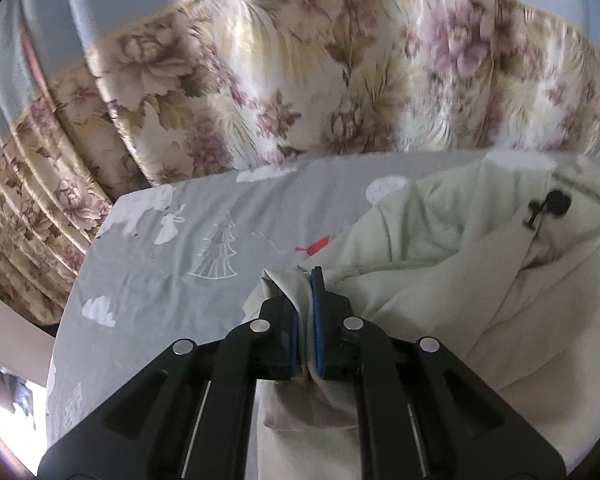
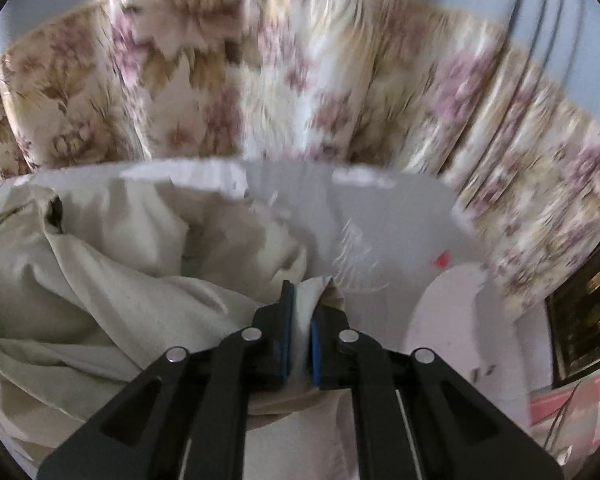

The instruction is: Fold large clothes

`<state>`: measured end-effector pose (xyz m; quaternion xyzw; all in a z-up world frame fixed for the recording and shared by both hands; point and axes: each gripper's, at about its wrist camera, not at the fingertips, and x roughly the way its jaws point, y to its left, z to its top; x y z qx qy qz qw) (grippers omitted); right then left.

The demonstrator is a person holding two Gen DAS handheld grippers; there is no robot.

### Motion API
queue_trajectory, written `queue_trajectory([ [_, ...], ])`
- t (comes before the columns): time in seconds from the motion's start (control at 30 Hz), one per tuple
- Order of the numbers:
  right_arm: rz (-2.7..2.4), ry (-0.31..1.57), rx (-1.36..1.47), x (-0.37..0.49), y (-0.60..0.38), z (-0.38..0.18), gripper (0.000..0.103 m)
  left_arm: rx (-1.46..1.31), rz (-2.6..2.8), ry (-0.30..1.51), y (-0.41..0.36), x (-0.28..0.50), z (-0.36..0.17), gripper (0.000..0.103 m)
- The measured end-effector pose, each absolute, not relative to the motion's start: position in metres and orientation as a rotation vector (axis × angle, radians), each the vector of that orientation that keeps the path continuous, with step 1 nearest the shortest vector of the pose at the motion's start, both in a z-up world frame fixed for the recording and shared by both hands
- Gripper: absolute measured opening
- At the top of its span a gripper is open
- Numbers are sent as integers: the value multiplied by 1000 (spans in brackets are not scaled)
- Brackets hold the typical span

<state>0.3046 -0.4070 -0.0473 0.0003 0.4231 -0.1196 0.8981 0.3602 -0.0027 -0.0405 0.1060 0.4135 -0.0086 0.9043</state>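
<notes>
My left gripper (image 1: 302, 300) and right gripper (image 2: 302, 304) each pinch the cream garment (image 1: 440, 264) over the grey printed bed sheet (image 1: 172, 264), floral curtains (image 1: 300, 80) behind.

Cream garment (image 1: 440, 280) pinched between left gripper (image 1: 306, 292) fingers (image 1: 276, 312) over grey sheet (image 1: 160, 264)

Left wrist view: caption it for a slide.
Left gripper clamps a cream garment over a grey printed sheet.

Soft daylight, fisheye-bent edges — right view motion-blurred, left sharper, glare bottom-left.
</notes>
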Motion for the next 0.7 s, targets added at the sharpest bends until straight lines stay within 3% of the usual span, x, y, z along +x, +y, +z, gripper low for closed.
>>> queue_trajectory([
  [0.13, -154, 852, 131, 300, -421, -32, 16, 189, -47, 878, 1, 365, -33, 11],
  [0.17, -127, 834, 176, 297, -426, -26, 32, 161, -66, 884, 4, 365, -28, 13],
  [0.2, -96, 804, 231, 293, -430, -17, 59, 108, -98, 888, 10, 366, -21, 22],
  [0.23, -87, 747, 277, 283, -435, -6, 70, 63, -126, 888, 15, 366, -15, 39],
  [0.27, -91, 712, 286, 279, -436, 2, 75, 19, -157, 886, 18, 366, -10, 51],
  [0.3, -87, 690, 286, 274, -435, 9, 75, -7, -159, 861, 22, 364, -2, 81],
  [0.33, -74, 672, 285, 271, -434, 14, 75, 10, -115, 798, 22, 358, 9, 100],
  [0.5, -59, 597, 199, 247, -417, 29, 75, 68, -99, 693, 18, 340, 37, 100],
  [0.7, -41, 654, 60, 222, -390, -5, 75, 53, -151, 718, 25, 300, 8, 100],
])
